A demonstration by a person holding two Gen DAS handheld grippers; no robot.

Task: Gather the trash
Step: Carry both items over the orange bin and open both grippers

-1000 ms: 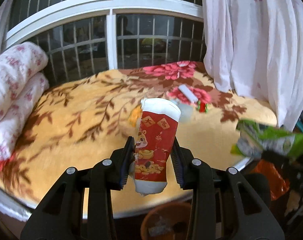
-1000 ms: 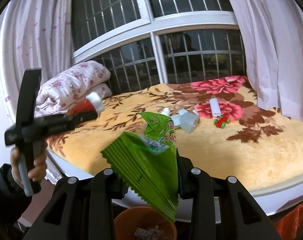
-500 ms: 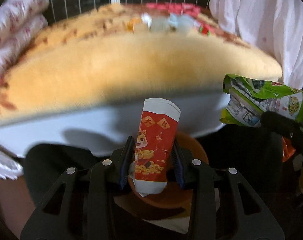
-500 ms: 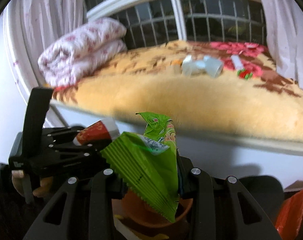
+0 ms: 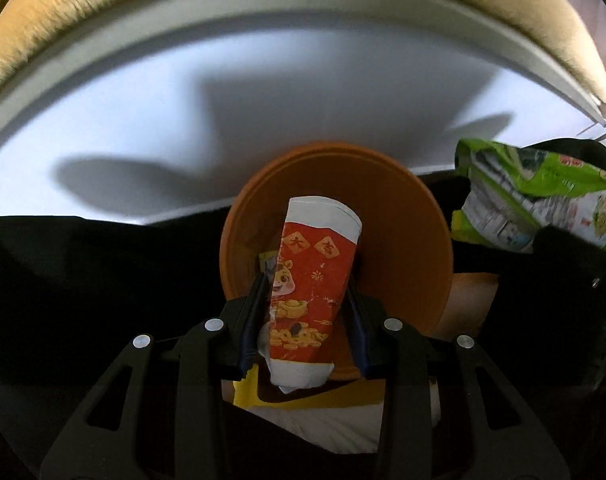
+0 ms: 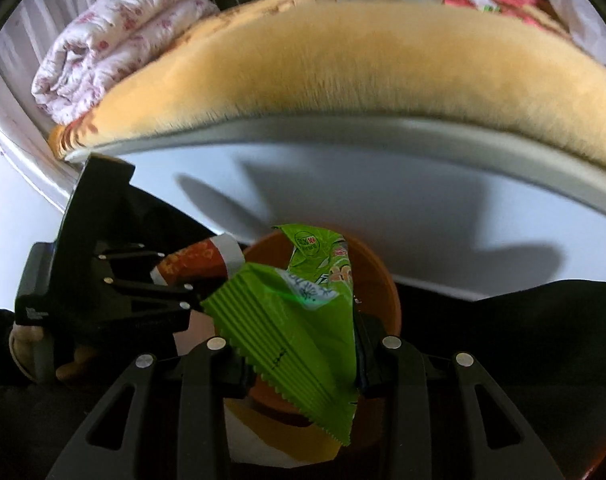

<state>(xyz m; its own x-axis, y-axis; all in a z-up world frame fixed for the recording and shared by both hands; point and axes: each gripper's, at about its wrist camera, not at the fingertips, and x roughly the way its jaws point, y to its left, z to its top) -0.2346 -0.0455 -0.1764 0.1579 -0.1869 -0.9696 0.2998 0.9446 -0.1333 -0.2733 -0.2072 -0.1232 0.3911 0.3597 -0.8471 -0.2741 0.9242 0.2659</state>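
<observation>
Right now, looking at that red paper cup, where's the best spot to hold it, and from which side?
Across its middle, from the two sides, as the left gripper does now. The cup is a crumpled tube standing on end between the fingers; its red wall gives two opposite faces for the pads, and its white ends stick out clear above and below. The open top looks soft, so it would likely fold if pinched.

From my remote station I count two grippers: the left gripper point(image 5: 306, 316) and the right gripper point(image 6: 299, 354). Each carries one piece of trash: one red paper cup point(image 5: 311, 300) and one green snack wrapper point(image 6: 299, 320). One orange bin point(image 5: 403, 248) sits below them. On the one yellow blanket point(image 6: 343, 68) I count one folded floral quilt point(image 6: 115, 36); the small items at its far edge are too blurred to count.
</observation>
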